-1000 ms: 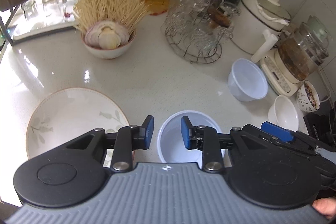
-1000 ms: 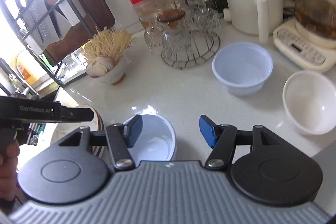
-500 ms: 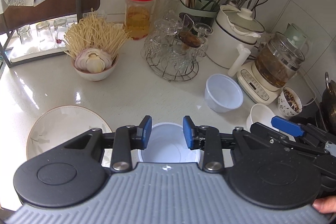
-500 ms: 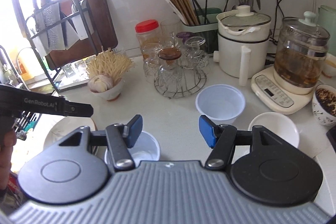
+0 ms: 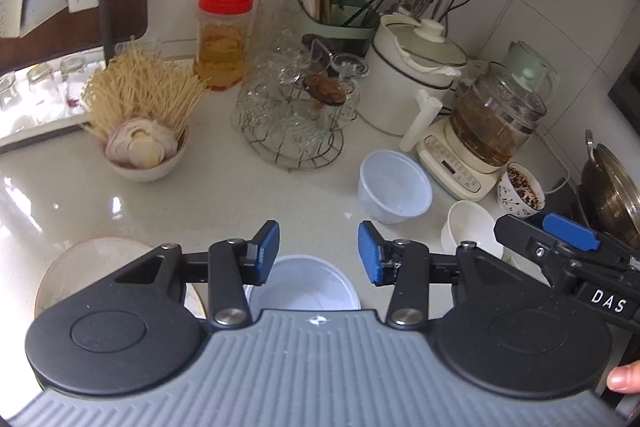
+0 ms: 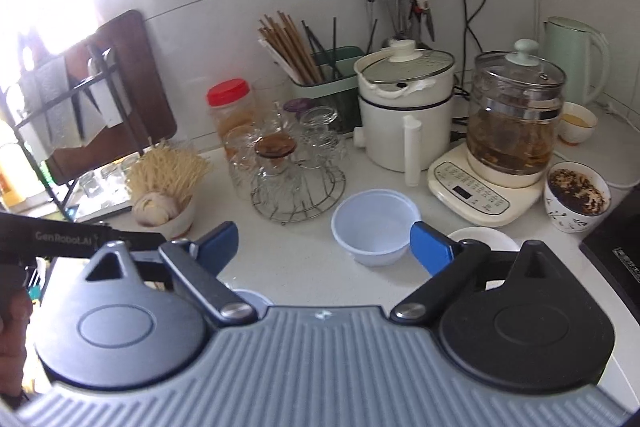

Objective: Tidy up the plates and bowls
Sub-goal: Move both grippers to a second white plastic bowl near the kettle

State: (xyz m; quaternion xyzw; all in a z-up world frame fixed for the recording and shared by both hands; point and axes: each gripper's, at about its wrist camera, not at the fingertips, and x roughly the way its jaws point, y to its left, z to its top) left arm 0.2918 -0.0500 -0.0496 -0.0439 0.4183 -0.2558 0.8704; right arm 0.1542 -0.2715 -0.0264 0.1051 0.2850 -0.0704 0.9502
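Left wrist view shows my left gripper (image 5: pixel 318 251) with its blue pads spread apart and nothing between them, poised over a translucent white plastic bowl (image 5: pixel 306 285) that sits on the pale speckled countertop (image 5: pixel 240 203). I take that bowl as my landmark. To its left, touching or nearly so, lies a wide cream ceramic plate with a leaf print (image 5: pixel 84 267). Beyond it and to the right stands a second translucent white plastic bowl (image 5: pixel 394 187), and just right of that a small white ceramic bowl (image 5: pixel 466 229). My right gripper (image 6: pixel 324 245) is also spread wide and empty, aimed toward the second plastic bowl (image 6: pixel 374 225).

I judge I am between grasps, with stacking not yet finished. Next I would lower my right gripper over that far bowl's rim, pinch one wall, and carry it to nest inside the landmark bowl.
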